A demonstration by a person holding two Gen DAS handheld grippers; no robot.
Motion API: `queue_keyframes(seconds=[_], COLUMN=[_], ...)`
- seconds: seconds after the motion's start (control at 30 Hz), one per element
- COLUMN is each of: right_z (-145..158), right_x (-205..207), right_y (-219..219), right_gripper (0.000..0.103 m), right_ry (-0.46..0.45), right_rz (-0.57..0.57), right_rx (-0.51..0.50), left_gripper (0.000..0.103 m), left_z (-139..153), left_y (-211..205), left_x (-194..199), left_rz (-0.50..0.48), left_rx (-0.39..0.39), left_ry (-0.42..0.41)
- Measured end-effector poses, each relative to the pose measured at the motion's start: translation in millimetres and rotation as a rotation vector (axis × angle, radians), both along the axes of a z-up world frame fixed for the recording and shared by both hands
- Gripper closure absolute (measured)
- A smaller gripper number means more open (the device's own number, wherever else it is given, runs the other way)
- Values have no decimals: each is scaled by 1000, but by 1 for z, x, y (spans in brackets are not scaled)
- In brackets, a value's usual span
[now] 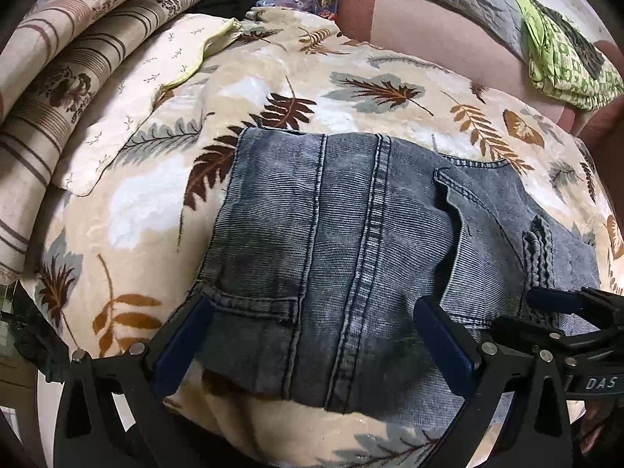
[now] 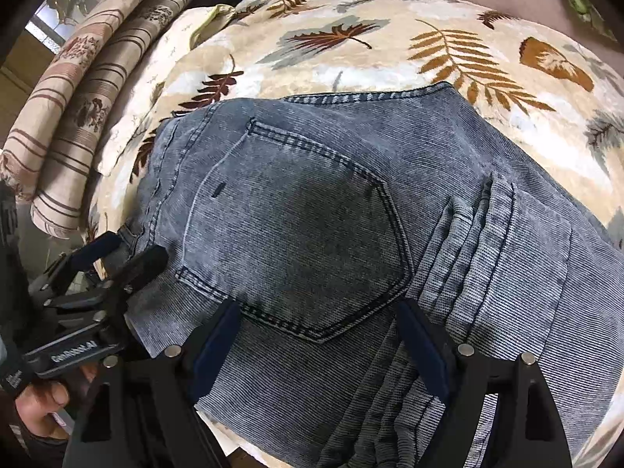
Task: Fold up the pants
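The jeans (image 1: 351, 257) lay folded into a compact stack on the leaf-print blanket (image 1: 273, 85) covering the bed, nearer its front edge than the far side, where a striped quilt (image 1: 58, 78) was piled at the left edge and a green cloth (image 1: 557, 62) sat toward the far right corner.

The left hand-held gripper (image 1: 312, 335) hung over the stack's near edge with its jaws spread wide, pads to either side of a seam and clamping nothing. The right hand-held gripper (image 2: 319, 335) stood likewise apart over the back pocket (image 2: 296, 234), with denim below its pads but none pinched between them.

The fold looked close to finished, though the layers at the right side of the stack sat bunched and ridged rather than flat. The likely trouble from here: a pad dragging across the top layer as either gripper lifted away could snag a seam or belt loop and pull the fold open. The plush, uneven blanket might also let the stack slump toward the bed's front edge.
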State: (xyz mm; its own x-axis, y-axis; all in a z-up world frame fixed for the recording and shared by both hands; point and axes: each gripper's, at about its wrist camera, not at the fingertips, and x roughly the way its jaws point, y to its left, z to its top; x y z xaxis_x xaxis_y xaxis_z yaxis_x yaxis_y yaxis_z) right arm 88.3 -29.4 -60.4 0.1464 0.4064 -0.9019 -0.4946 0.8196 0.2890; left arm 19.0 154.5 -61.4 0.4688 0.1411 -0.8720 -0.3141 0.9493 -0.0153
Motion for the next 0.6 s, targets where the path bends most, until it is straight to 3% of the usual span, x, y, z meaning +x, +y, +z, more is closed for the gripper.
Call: queue_keyframes(seconds=[0.07,0.17,0.23,0.33,0.4,0.47,0.53,0.6], right_z=[0,1,6,32,39,27,-8,-6], right_x=[0,5,10,16,25,37,50,50], right_y=[-1,-7,-15,-23,-20,-12,-6,-14], right_gripper=[18,18,18,18,18,18,17,15], right_ry=[-1,30,58,-4,5,53,152,129], right_rz=[1,-19,-56,-104,-114,-108,-118,-146], right_rx=[5,44,83,160,196,207,143,213], left_gripper=[0,0,0,0,0,0,0,0], left_z=[4,14,12,-2,-15,-21,-29,-30], left_y=[1,10,20,25,27,30,33,35], left_x=[-6,-28,-48,-56,-50,-46,-41,-39], left_rz=[8,78,147,208,216,226,245,245], left_rx=[-17,-136,-319,-466,-544,-586,-620,-622], left_ry=[-15,-88,-144,-138,-106,-117,-98,-103])
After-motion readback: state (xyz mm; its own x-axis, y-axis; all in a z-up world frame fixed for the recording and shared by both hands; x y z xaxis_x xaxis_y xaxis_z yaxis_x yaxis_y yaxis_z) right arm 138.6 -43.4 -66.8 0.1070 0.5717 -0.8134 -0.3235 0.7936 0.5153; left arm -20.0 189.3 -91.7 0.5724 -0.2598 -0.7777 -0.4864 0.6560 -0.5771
